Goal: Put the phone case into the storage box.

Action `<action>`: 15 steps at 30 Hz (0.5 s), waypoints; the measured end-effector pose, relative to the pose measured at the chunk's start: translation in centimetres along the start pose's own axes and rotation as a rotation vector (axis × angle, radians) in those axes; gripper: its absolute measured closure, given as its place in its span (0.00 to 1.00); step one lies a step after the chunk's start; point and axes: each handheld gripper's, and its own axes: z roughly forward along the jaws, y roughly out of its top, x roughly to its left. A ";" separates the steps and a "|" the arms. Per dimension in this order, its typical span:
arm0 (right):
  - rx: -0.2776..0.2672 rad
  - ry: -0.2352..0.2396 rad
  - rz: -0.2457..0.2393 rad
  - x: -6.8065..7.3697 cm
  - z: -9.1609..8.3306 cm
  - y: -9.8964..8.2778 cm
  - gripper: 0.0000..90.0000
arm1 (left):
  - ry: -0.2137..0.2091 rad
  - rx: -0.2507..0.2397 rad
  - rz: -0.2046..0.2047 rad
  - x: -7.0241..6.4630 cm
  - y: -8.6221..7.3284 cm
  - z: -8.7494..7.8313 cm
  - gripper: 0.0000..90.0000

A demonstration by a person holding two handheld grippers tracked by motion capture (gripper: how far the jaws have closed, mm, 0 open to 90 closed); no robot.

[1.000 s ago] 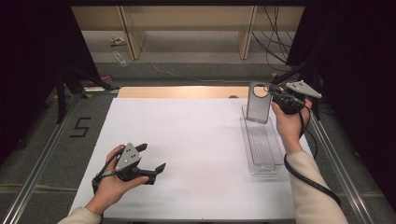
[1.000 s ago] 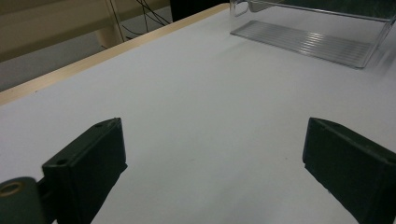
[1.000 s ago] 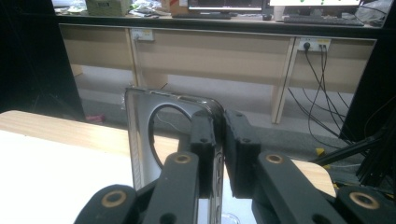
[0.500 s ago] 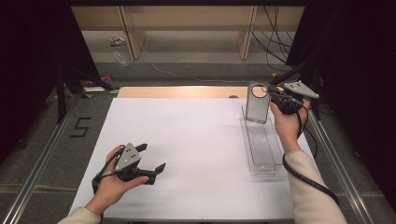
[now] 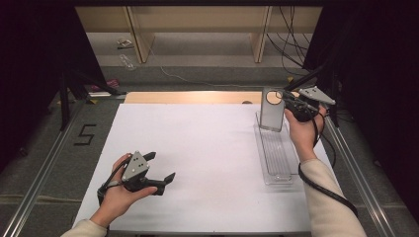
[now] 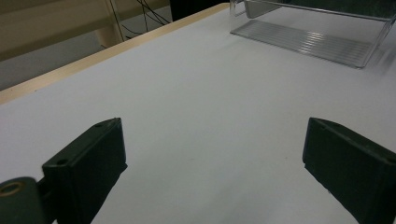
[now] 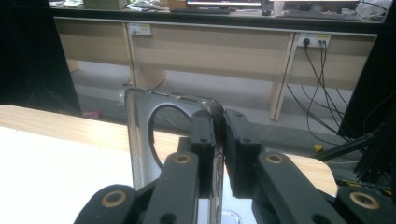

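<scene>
A: Right gripper (image 5: pixel 285 98) state?

B: Jaws pinched together on the edge of the clear plastic panel (image 5: pixel 272 109), the one with a round hole near its top. In the right gripper view the two black pads squeeze the panel's (image 7: pixel 142 140) rim just beside the hole.

A: Where's the panel?

B: Upright at the far end of the clear tray (image 5: pixel 274 159), which lies lengthwise on the white sheet (image 5: pixel 207 148) at the right side (ribbed floor, see-through walls). Right hand (image 5: pixel 302 133) is just beside the tray.

A: Left gripper (image 5: pixel 160 168)?

B: Jaws wide apart, nothing between them. It sits low over the sheet at the near left, held in the left hand (image 5: pixel 118 197), well apart from the tray. Left gripper view: bare white sheet between the jaws, tray (image 6: pixel 308 39) farther off.
</scene>
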 end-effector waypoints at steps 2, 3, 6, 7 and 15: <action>-0.001 -0.001 0.000 0.0 0.1 -0.1 0.92 | 0.001 -0.001 -0.001 0.0 0.0 0.0 0.06; -0.001 0.000 0.001 0.0 0.1 -0.1 0.92 | 0.001 -0.001 -0.002 0.0 0.0 0.0 0.06; -0.002 -0.001 0.000 0.0 0.1 -0.1 0.92 | 0.000 0.000 0.000 0.0 0.0 0.0 0.06; -0.003 -0.002 0.001 0.0 0.1 -0.1 0.92 | -0.001 0.000 0.001 0.0 0.0 0.0 0.06; -0.007 0.000 0.002 0.0 0.3 -0.2 0.92 | 0.000 0.001 0.000 0.0 0.0 0.0 0.06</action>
